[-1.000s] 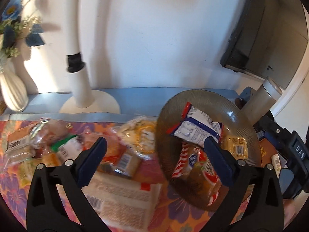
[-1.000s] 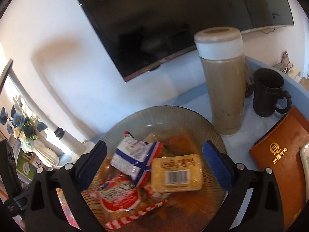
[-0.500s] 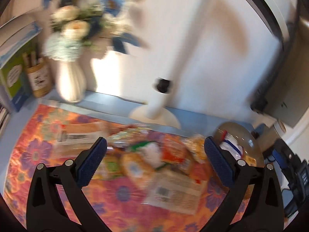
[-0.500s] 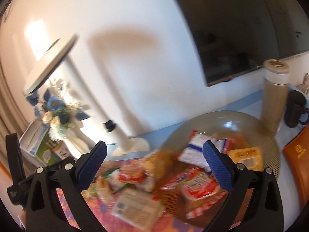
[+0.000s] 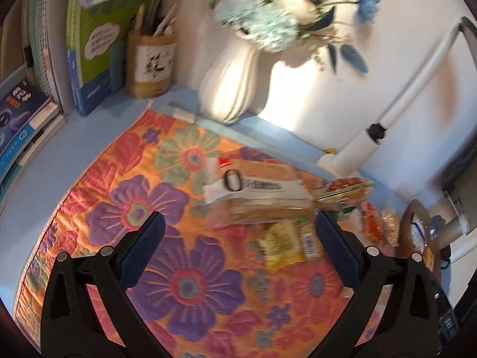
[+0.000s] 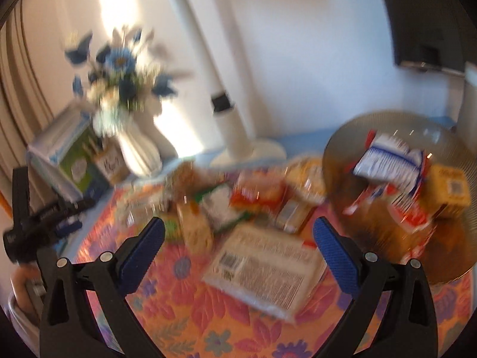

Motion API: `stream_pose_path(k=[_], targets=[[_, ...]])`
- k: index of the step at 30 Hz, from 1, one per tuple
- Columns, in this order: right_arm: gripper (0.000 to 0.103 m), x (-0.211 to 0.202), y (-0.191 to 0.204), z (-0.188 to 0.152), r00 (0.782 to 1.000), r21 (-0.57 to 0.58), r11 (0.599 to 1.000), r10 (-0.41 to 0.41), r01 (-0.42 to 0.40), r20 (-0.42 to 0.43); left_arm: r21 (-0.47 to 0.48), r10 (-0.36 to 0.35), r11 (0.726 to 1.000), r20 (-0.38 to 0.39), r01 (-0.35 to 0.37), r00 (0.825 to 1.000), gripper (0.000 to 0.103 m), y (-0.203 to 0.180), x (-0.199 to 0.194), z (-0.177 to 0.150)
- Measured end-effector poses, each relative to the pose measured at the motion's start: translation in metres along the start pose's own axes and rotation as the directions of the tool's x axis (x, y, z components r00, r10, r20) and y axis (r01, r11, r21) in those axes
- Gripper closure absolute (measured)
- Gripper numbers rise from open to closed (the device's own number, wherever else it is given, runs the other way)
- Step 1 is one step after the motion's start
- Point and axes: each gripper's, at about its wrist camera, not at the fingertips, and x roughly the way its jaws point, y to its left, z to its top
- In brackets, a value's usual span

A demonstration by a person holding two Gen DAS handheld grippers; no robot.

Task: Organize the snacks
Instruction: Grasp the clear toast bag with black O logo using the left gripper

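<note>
Your blue table (image 5: 89, 125) carries a floral quilted mat (image 5: 125, 197), a white ribbed vase (image 5: 228, 77), a lamp base (image 6: 253, 152), stacked books (image 5: 26, 125) and a pen cup (image 5: 150, 59). Snack packets (image 6: 262, 265) lie on the mat beside a glass plate (image 6: 342, 149).

Wrapped snacks (image 5: 259, 197) scattered on mat, some in bowl (image 6: 447, 262)

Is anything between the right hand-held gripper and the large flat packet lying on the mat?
Nothing visible. The right hand-held gripper is open and empty, and the large flat packet lies directly ahead on the floral mat.
</note>
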Motion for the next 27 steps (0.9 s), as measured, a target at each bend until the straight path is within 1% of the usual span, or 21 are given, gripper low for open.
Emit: stream_pose_path(k=[4,6,8,12,15,17,20,21,22,23,25,27], targets=[[0.005,0.018,-0.001,-0.021,0.998,-0.023,1.0,-0.016,0.015,-0.059,-0.024,-0.011,1.0,-0.033,0.011,0.999,0.003,0.02,0.018,-0.003],[0.005,0.024,-0.006,-0.028,0.996,-0.018,1.0,-0.02,0.019,-0.086,-0.032,-0.021,0.999,-0.043,0.02,0.999,0.003,0.024,0.027,-0.003],[0.005,0.033,-0.012,-0.037,0.992,-0.013,0.999,-0.042,0.041,-0.121,-0.055,-0.034,0.998,-0.056,0.031,0.998,0.003,0.028,0.037,-0.002],[0.005,0.043,-0.017,-0.046,0.987,-0.049,0.995,-0.096,0.09,-0.132,-0.088,-0.065,0.994,-0.058,0.059,0.996,0.003,0.029,0.054,0.005],[0.005,0.05,-0.013,-0.052,0.982,-0.123,0.985,-0.14,0.125,-0.125,-0.102,-0.079,0.992,-0.061,0.072,0.995,0.003,0.025,0.067,0.014],[0.005,0.055,-0.012,-0.053,0.98,-0.134,0.984,-0.139,0.12,-0.142,-0.11,-0.095,0.99,-0.062,0.088,0.994,0.003,0.023,0.078,0.018],[0.005,0.055,-0.017,-0.055,0.983,-0.119,0.988,-0.118,0.101,-0.142,-0.106,-0.11,0.989,-0.069,0.102,0.992,0.003,0.02,0.096,0.015],[0.005,0.054,-0.018,-0.055,0.984,-0.114,0.989,-0.113,0.097,-0.141,-0.102,-0.108,0.99,-0.066,0.101,0.992,0.003,0.02,0.101,0.013],[0.005,0.054,-0.019,-0.054,0.985,-0.107,0.99,-0.105,0.091,-0.139,-0.069,-0.102,0.993,-0.017,0.101,0.995,0.003,0.019,0.101,0.006],[0.005,0.054,-0.019,-0.054,0.985,-0.103,0.991,-0.1,0.086,-0.137,-0.013,-0.094,0.995,0.048,0.095,0.994,0.003,0.015,0.099,-0.004],[0.005,0.053,-0.021,-0.054,0.988,-0.092,0.993,-0.084,0.072,-0.133,-0.005,-0.097,0.995,0.055,0.098,0.994,0.003,0.013,0.096,-0.005],[0.005,0.051,-0.024,-0.054,0.99,-0.076,0.996,-0.065,0.056,-0.128,-0.025,-0.111,0.993,0.047,0.113,0.993,0.003,0.017,0.099,-0.005]])
